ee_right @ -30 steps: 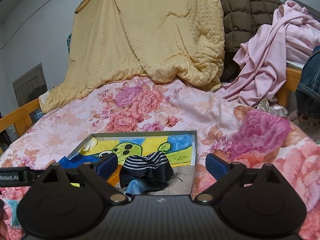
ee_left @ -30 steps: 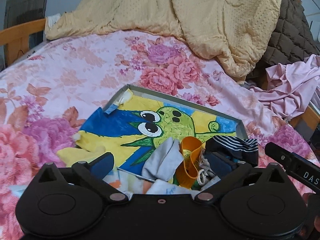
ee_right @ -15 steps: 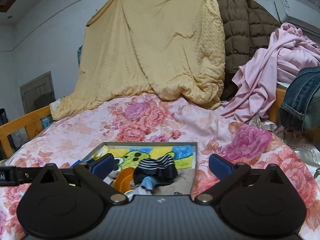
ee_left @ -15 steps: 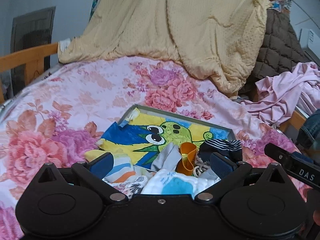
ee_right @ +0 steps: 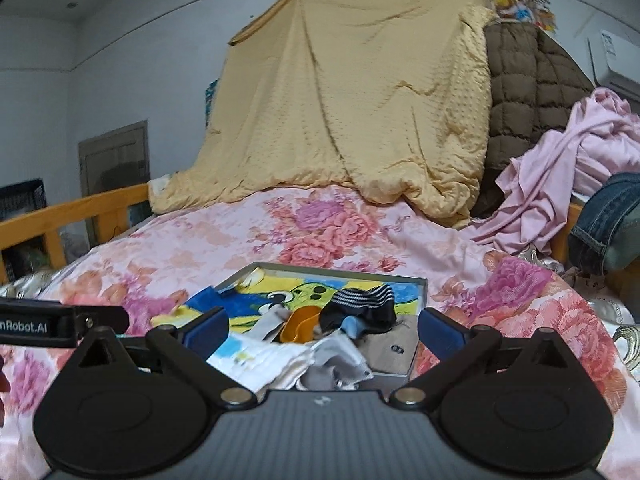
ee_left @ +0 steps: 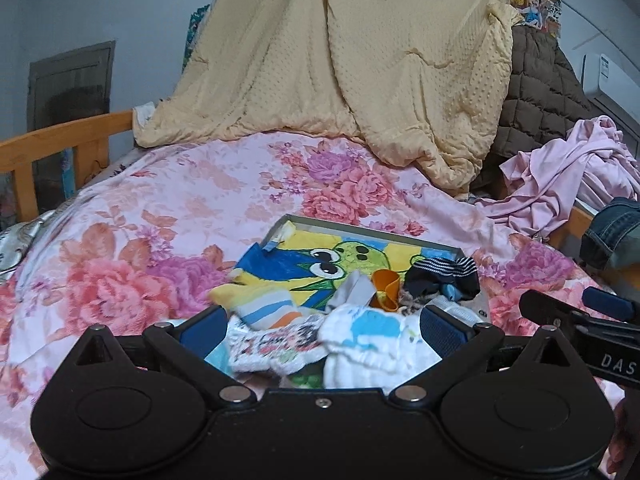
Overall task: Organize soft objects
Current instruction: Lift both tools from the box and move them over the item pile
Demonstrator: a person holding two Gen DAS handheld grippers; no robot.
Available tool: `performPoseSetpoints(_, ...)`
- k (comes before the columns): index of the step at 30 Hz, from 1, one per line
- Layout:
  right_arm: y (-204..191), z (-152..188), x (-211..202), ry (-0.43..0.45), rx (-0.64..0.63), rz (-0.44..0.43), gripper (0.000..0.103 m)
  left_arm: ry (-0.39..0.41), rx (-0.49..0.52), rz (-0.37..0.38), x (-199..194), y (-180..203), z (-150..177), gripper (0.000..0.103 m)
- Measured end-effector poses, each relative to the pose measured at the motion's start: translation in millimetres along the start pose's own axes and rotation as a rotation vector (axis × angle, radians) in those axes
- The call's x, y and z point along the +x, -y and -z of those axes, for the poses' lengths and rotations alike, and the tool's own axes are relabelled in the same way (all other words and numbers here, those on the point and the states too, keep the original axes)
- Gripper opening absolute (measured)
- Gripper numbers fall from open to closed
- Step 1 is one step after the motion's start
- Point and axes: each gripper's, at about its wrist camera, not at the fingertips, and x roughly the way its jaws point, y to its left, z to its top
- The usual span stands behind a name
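Both grippers, left (ee_left: 322, 330) and right (ee_right: 323, 330), hover spread wide, holding nothing. Socks (ee_left: 360, 336) lie heaped between the fingers, spilling from the tray (ee_right: 422, 292). Sorting's barely begun; next, I'd guess, drop and pinch one sock.

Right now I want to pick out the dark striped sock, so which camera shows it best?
The right wrist view: the dark striped sock lies near the picture's centre in the tray, its white stripes and dark body unobstructed. The left wrist view shows the same sock further right and smaller, beyond the pile of light socks.
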Motion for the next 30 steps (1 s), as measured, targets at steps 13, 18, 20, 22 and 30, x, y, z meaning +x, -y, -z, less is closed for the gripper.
performPoseSetpoints(13,-29,22,-47,-0.028,-0.044,-0.023,0.102,0.027,-0.008,-0.015,-46,-26,41,0.102)
performPoseSetpoints(18,-38,29,-59,-0.047,-0.041,-0.030,0.102,0.034,-0.004,-0.022,-61,-35,53,0.102)
performPoseSetpoints(20,-41,32,-63,-0.053,-0.042,-0.033,0.102,0.030,-0.005,-0.028,-67,-40,58,0.102)
performPoseSetpoints(22,-44,34,-67,-0.055,-0.052,-0.033,0.102,0.024,-0.011,-0.036,-71,-46,62,0.102)
performPoseSetpoints(30,-53,40,-76,-0.053,-0.056,-0.026,0.103,0.013,-0.075,-0.054,-83,-63,77,0.102)
